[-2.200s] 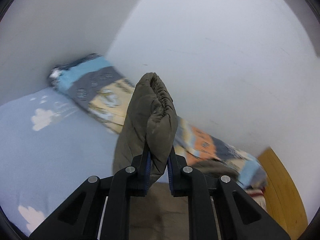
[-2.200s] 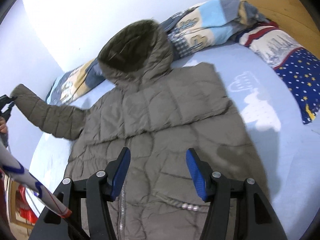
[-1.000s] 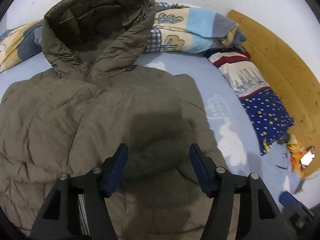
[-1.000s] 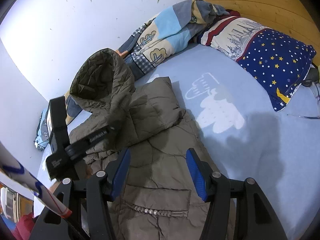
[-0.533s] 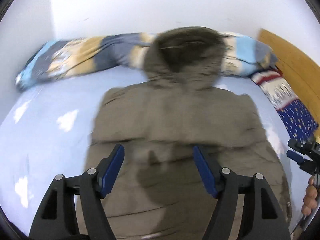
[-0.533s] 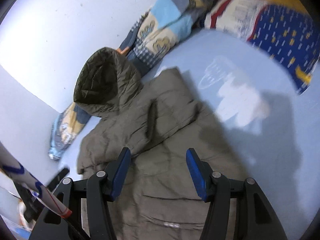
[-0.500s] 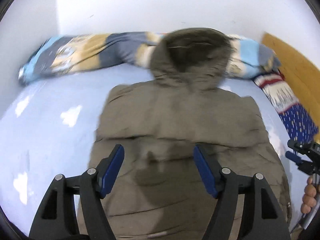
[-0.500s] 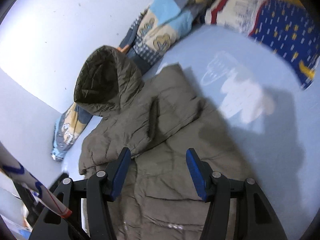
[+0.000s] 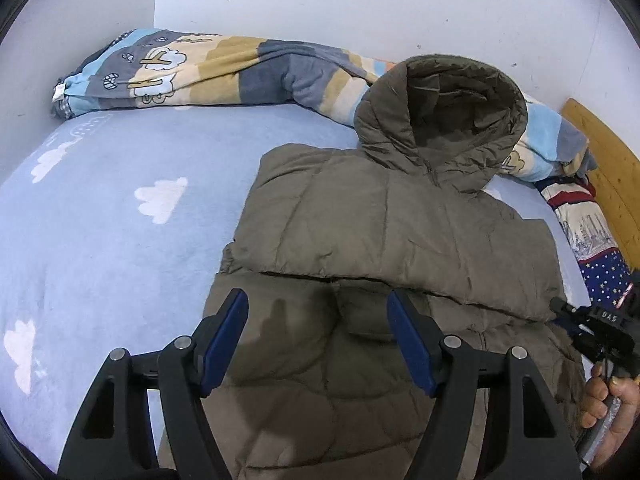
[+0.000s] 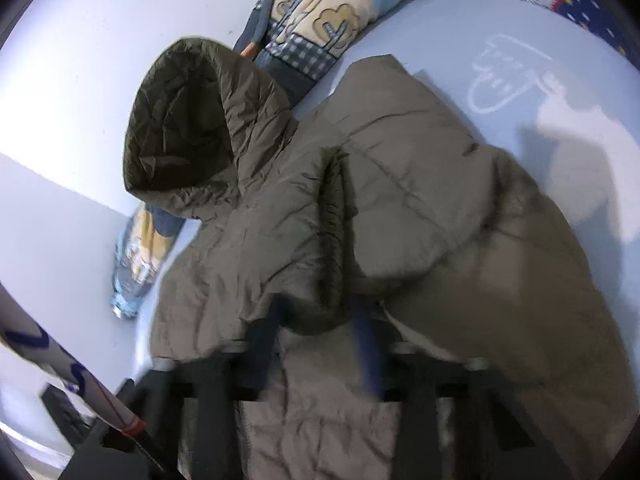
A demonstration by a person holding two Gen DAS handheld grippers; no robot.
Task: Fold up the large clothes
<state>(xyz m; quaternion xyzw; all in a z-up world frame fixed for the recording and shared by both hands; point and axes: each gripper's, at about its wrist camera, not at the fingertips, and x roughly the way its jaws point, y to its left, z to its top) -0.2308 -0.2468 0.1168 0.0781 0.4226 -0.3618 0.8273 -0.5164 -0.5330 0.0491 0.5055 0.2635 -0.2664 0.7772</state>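
An olive puffer jacket (image 9: 384, 240) lies flat on the blue bed sheet (image 9: 100, 220), hood (image 9: 444, 120) toward the wall, both sleeves folded across the chest. My left gripper (image 9: 318, 336) is open and empty above the jacket's lower part. In the right wrist view the jacket (image 10: 420, 220) fills the middle, and my right gripper (image 10: 320, 344) is blurred, its jaws around the cuff of the folded sleeve (image 10: 316, 312); I cannot tell whether it grips. The right gripper (image 9: 588, 320) also shows at the jacket's right edge in the left wrist view.
A rolled patterned blanket (image 9: 224, 68) lies along the wall behind the hood. A starred blue pillow (image 9: 592, 240) and a wooden headboard (image 9: 608, 160) are at the right. The white wall (image 9: 360, 4) bounds the bed's far side.
The left gripper let go of the left sleeve, which now lies folded over the chest, and pulled back. The right gripper has come down onto the folded sleeve cuff and its jaws have narrowed.
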